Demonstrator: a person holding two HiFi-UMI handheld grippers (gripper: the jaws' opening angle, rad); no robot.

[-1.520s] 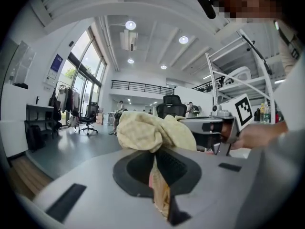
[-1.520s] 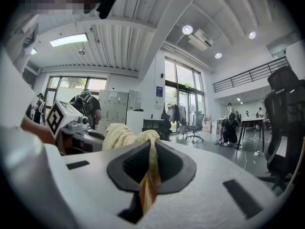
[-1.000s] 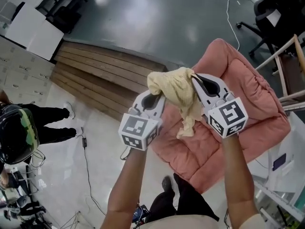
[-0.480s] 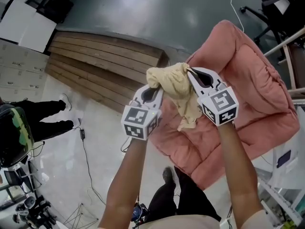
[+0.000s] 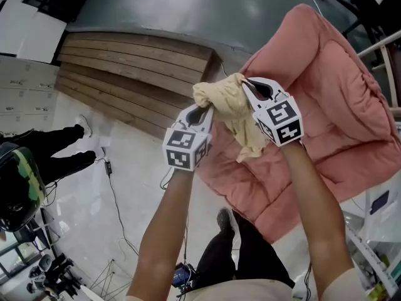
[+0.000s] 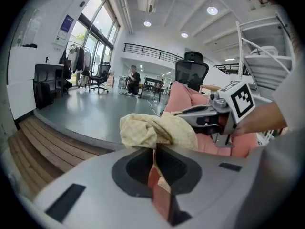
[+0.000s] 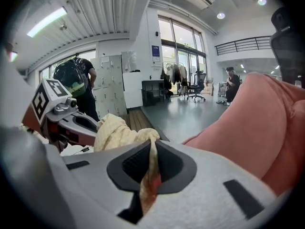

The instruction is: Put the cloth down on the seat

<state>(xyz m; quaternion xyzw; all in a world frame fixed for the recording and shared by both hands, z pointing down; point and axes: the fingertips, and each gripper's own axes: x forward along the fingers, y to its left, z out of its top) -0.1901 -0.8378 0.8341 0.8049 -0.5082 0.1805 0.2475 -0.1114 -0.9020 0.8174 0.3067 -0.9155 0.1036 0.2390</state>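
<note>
The left gripper is clamped on one end of the pale yellow crumpled cloth, fabric pinched between its closed jaws; the right gripper is likewise shut tight on the other end, a fold drawn down through its jaws; the cloth bunches between the two, a loose tail hanging below the right one. Over the last second both grippers have sunk and reached further from the person, so they show smaller in the head view while the salmon-pink quilted seat cushion fills more of it; the grip has not altered. The cloth hangs over the cushion's left edge, near the brown wooden steps; whether its tail touches the cushion I cannot tell. The lowering looks well under way; what remains, I judge, is bringing the cloth in over the seat's middle and letting go with both.
</note>
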